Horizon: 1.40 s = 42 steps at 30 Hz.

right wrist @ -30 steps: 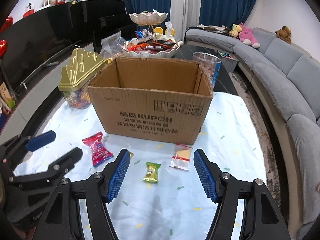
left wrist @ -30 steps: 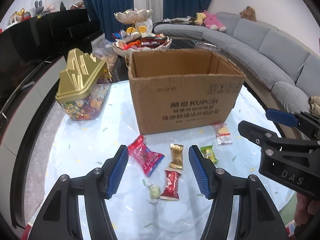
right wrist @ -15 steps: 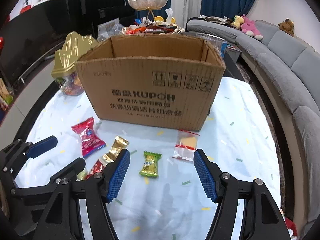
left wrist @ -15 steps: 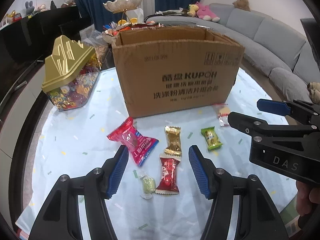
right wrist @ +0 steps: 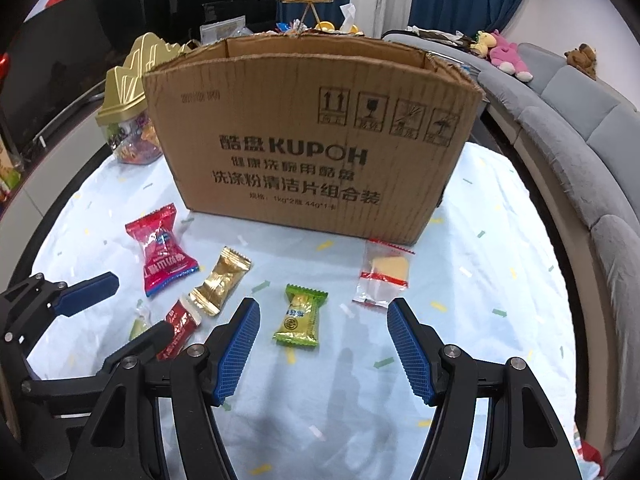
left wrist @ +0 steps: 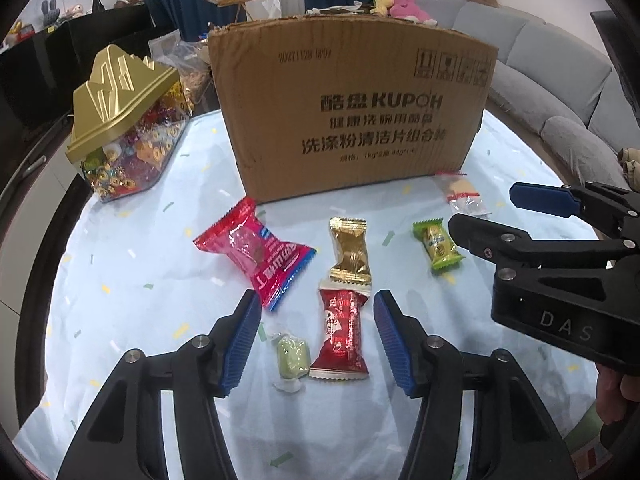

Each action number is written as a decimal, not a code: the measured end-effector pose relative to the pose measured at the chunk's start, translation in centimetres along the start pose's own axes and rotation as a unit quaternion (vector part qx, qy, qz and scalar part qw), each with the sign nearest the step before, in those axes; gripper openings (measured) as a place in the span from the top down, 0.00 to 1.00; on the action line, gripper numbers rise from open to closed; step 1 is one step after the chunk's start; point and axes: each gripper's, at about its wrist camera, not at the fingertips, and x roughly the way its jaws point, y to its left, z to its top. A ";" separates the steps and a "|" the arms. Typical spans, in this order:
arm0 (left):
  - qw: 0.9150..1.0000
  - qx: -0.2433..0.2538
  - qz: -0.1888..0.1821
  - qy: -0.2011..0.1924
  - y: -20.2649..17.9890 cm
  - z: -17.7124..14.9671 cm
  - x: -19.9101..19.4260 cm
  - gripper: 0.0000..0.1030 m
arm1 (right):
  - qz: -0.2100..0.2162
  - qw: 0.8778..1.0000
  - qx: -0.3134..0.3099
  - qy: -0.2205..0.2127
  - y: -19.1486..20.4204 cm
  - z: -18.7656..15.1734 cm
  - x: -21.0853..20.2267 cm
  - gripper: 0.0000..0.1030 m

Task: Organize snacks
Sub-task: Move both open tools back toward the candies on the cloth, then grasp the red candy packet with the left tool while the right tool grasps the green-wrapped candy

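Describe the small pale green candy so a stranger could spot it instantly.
Start at the big cardboard box and come toward the left gripper. The pale green candy lies between its open fingers, just left of the dark red packet. It is the smallest sweet, in clear wrap, not foil.

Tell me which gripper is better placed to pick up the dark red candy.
Left. The dark red candy lies between the open fingers of the left gripper. The right gripper, also open, frames the green candy instead.
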 end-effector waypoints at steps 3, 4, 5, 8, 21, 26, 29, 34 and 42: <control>1.000 0.000 -0.007 0.004 -0.1 -0.1 0.4 0.49 | -0.001 1.000 -0.005 0.006 0.3 -0.3 0.5 0.35; 1.000 0.004 -0.009 0.005 -0.2 -0.2 0.6 0.49 | -0.001 1.000 -0.005 0.008 0.4 -0.3 0.6 0.35; 1.000 0.007 -0.009 0.004 -0.3 -0.2 0.7 0.49 | -0.001 1.000 -0.004 0.008 0.4 -0.4 0.7 0.35; 1.000 0.021 -0.007 0.001 -0.7 -0.4 0.9 0.51 | -0.005 1.000 -0.008 0.006 0.6 -0.5 0.9 0.35; 0.999 0.041 -0.012 0.015 -1.4 -1.1 2.9 0.65 | -0.010 1.000 -0.010 0.015 0.7 -1.0 3.3 0.40; 0.999 0.041 -0.012 0.014 -1.4 -1.2 3.2 0.68 | -0.004 1.000 -0.007 0.026 0.8 -1.0 4.3 0.56; 0.999 0.045 -0.016 0.013 -1.6 -1.2 3.3 0.73 | 0.003 0.999 -0.001 0.036 0.7 -1.2 4.7 0.67; 0.998 0.052 -0.016 0.011 -2.0 -1.2 3.3 0.77 | 0.007 0.999 -0.003 0.039 0.7 -1.5 4.9 0.72; 0.999 0.049 -0.006 0.016 -1.6 -1.0 3.1 0.79 | 0.003 0.999 -0.007 0.035 0.8 -1.3 4.2 0.73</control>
